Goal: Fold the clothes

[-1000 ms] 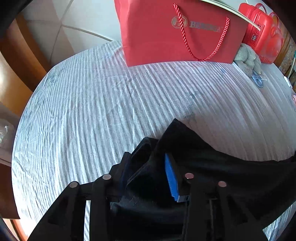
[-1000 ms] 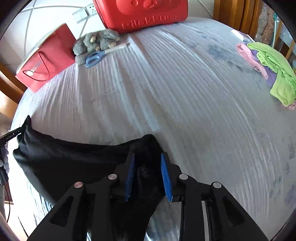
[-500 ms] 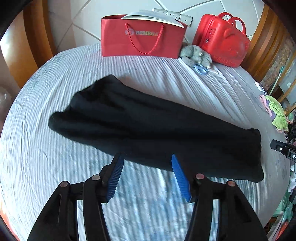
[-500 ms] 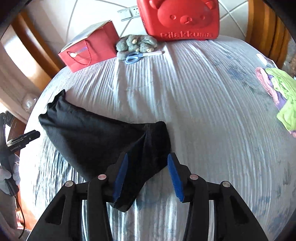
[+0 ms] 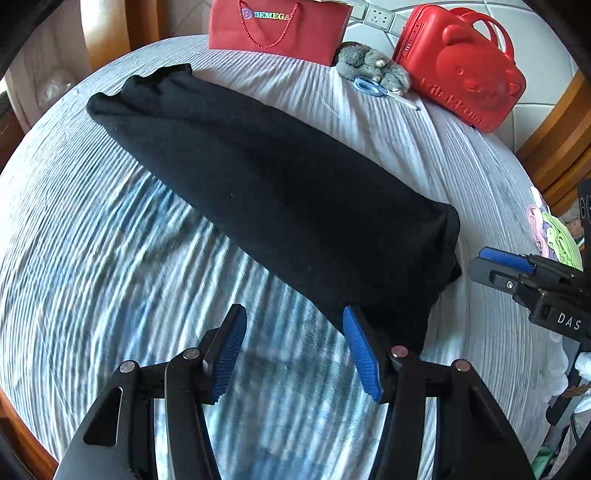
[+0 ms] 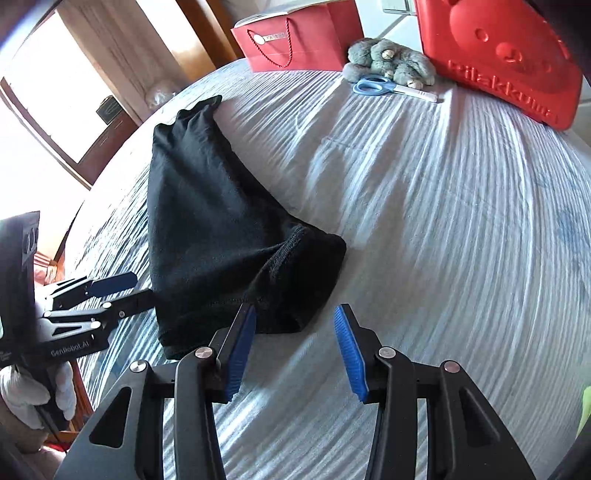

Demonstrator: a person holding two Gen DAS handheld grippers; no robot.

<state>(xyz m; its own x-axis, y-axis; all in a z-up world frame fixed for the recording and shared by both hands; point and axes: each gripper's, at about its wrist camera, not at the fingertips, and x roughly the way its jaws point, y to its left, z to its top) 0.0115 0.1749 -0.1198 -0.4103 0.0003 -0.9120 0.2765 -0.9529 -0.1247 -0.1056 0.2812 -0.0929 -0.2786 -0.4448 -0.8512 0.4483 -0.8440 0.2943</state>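
A long black knitted garment (image 5: pixel 280 192) lies folded into a narrow strip, flat on the bed (image 5: pixel 92 258) with its pale blue-and-white striped cover. In the left wrist view the strip runs on a slant from the far left, near the red paper gift bag with a cord handle (image 5: pixel 277 29), down to the near right.

The left claw (image 5: pixel 293 350) is wide open with nothing between its blue ribbed pads. It hovers over bare striped cover at the near long edge of the garment; its right finger overlaps that edge, though contact cannot be told.

The right claw (image 6: pixel 295 347) is likewise spread wide and holds nothing. It sits just short of the garment's thick, rounded near end, with its left finger lined up against the cloth there. In the left wrist view this same claw (image 5: pixel 495 264) shows at the right, just beside the garment's end and apart from it.

At the far edge of the bed a grey furry plush toy (image 6: pixel 388 59) lies touching a pair of blue-handled scissors (image 6: pixel 384 88), next to a red hard plastic case with a bear face (image 5: pixel 461 70). A bundle of green and pink cloth (image 5: pixel 554 236) sits at the right edge
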